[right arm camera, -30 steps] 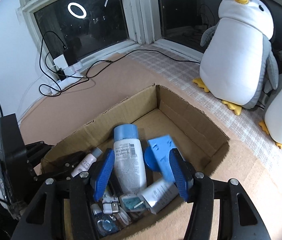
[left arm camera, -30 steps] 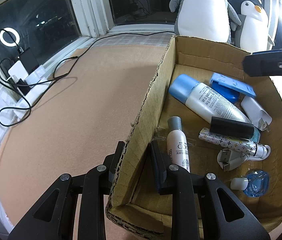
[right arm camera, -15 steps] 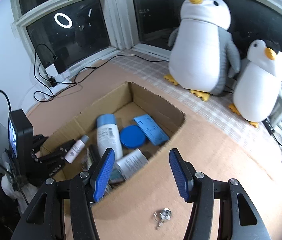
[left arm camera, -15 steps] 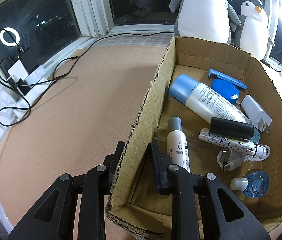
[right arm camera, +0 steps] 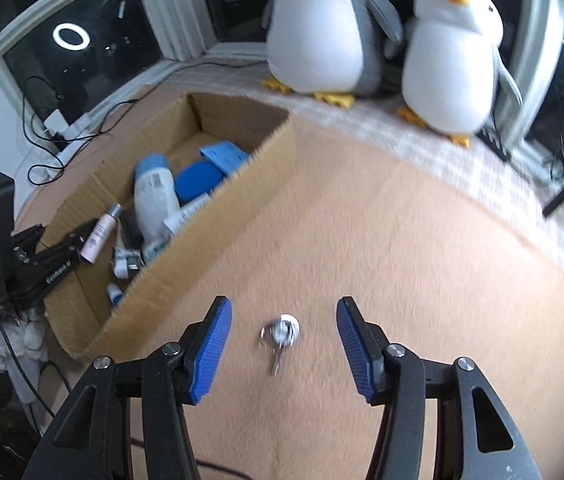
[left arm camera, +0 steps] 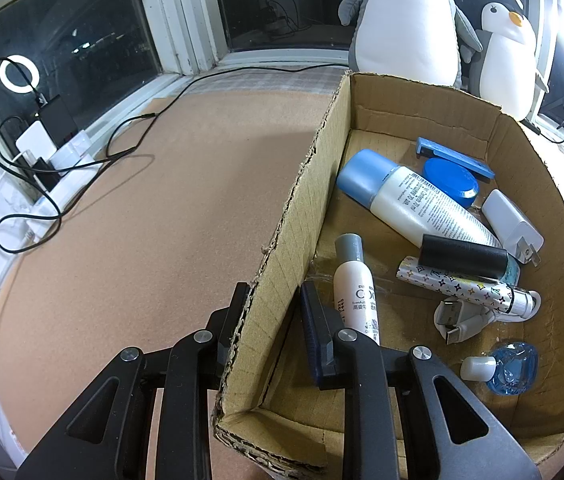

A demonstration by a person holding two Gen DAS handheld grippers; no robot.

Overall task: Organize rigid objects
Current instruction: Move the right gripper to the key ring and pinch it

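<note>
The left gripper (left arm camera: 271, 312) clamps the near wall of the box (left arm camera: 302, 216), one finger outside, one inside beside a white bottle (left arm camera: 356, 292). The right gripper (right arm camera: 284, 344) hangs wide open over bare tabletop (right arm camera: 422, 264), a small metal lock (right arm camera: 280, 334) lying between its fingers, just beside the box.
</note>
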